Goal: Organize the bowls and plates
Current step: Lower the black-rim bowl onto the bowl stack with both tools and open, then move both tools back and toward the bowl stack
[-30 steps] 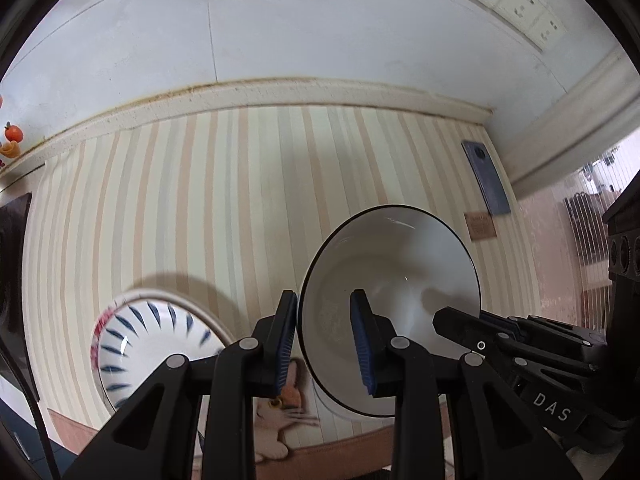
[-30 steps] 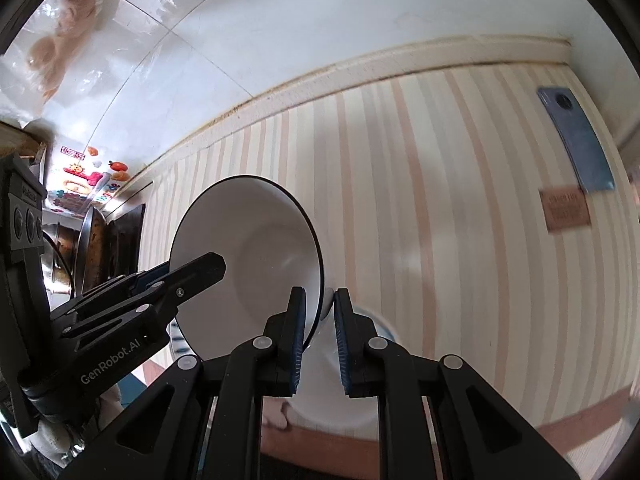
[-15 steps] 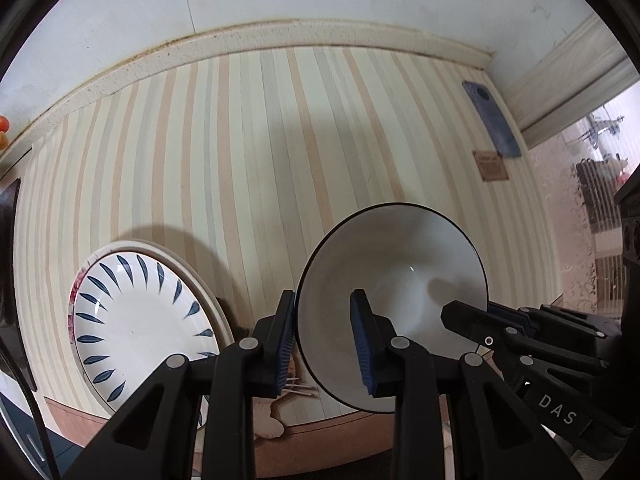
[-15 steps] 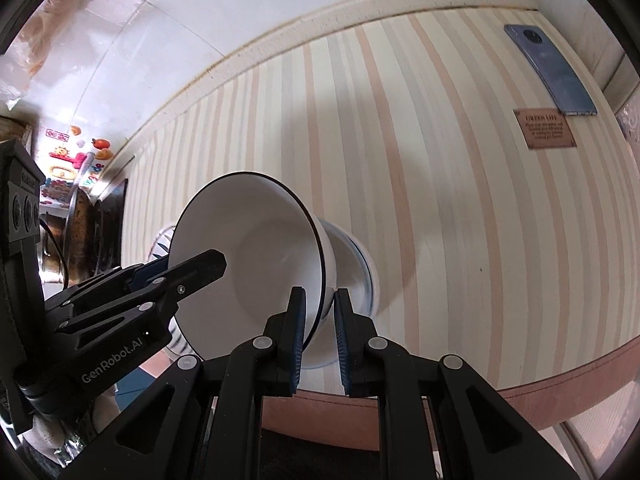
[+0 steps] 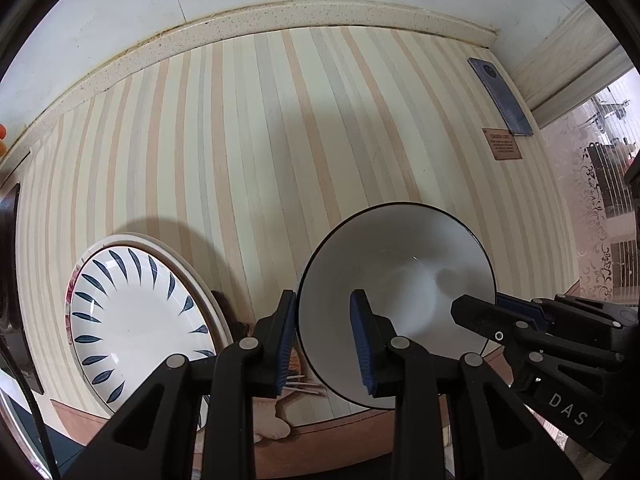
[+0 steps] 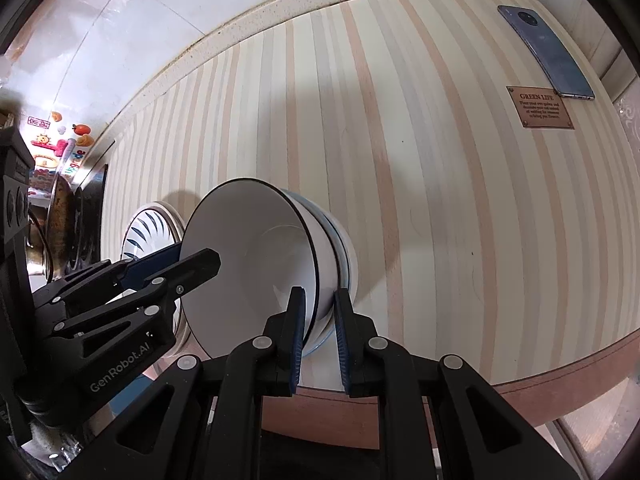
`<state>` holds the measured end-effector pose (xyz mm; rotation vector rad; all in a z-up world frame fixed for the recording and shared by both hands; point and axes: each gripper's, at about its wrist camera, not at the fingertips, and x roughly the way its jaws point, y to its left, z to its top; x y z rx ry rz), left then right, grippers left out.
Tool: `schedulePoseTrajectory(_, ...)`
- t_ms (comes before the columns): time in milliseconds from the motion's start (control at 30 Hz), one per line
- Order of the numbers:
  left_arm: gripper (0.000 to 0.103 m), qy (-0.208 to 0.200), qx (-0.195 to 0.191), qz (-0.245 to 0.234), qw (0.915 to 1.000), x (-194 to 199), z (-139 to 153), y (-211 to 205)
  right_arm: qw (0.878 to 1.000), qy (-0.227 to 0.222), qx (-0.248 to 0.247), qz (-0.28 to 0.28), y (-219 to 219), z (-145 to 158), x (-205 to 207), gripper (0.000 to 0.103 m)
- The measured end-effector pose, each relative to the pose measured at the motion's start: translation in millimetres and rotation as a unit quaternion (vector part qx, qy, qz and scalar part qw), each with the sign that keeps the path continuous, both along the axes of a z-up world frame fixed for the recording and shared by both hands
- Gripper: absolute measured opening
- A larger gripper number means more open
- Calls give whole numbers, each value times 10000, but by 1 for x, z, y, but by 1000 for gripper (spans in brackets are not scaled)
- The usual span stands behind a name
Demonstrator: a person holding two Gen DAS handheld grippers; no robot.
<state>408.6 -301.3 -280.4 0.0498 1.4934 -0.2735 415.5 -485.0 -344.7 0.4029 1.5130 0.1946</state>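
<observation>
Glazed bowl (image 5: 394, 304) pinched by its thin rim on two sides — left gripper (image 5: 326, 338) closed on the near-left edge, right gripper (image 6: 318, 334) closed on the opposite edge, with a second bowl (image 6: 340, 248) nested underneath, just past the right jaws. Stiff but smooth, slippery and breakable, probably not light — best taken deep over the rim, gently. Plate (image 5: 136, 320) lying left of the left jaws.

The black plastic left gripper (image 6: 200, 262) reads "GenRobot.AI" in pale letters; the black plastic right gripper (image 5: 464, 312) reads "DAS". A small brown rectangular plaque (image 6: 540, 109), just beside the blue-grey phone (image 6: 546, 52), is headed "GREEN LIFE"; its smaller lines are unreadable.
</observation>
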Motion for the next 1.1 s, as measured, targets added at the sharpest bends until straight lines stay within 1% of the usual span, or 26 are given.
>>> schedulePoseTrajectory(33,25,6,-1,3,10000,0,0,0,10000,24,-9,20,1,1,6,16)
schedulePoseTrajectory(167,25,-13,-34,-8,10000,0,3,1,9999,65,-80,55,3,1,9,16)
schedulePoseTrajectory(433,25,-60,-34,-38,10000,0,5,1,9999,68,-73,60,4,3,5,16)
schedulePoseTrajectory(633,25,-12,-70,-34,10000,-2,4,2,9999,70,-82,-44,0,5,1,16)
schedulePoseTrajectory(767,25,4,-68,-24,10000,-4,8,3,9999,104,0,-129,-5,3,-3,16)
schedulePoseTrajectory(933,25,-133,-8,-43,9999,-13,24,10,9998,61,-4,-213,-8,9,-7,16)
schedulePoseTrajectory(1033,25,-367,48,-120,9992,-25,46,15,9997,-53,-146,-208,-7,21,-13,16)
schedulePoseTrajectory(1100,25,-555,74,-161,9983,-36,63,20,9993,-186,-266,-186,-5,35,-20,16)
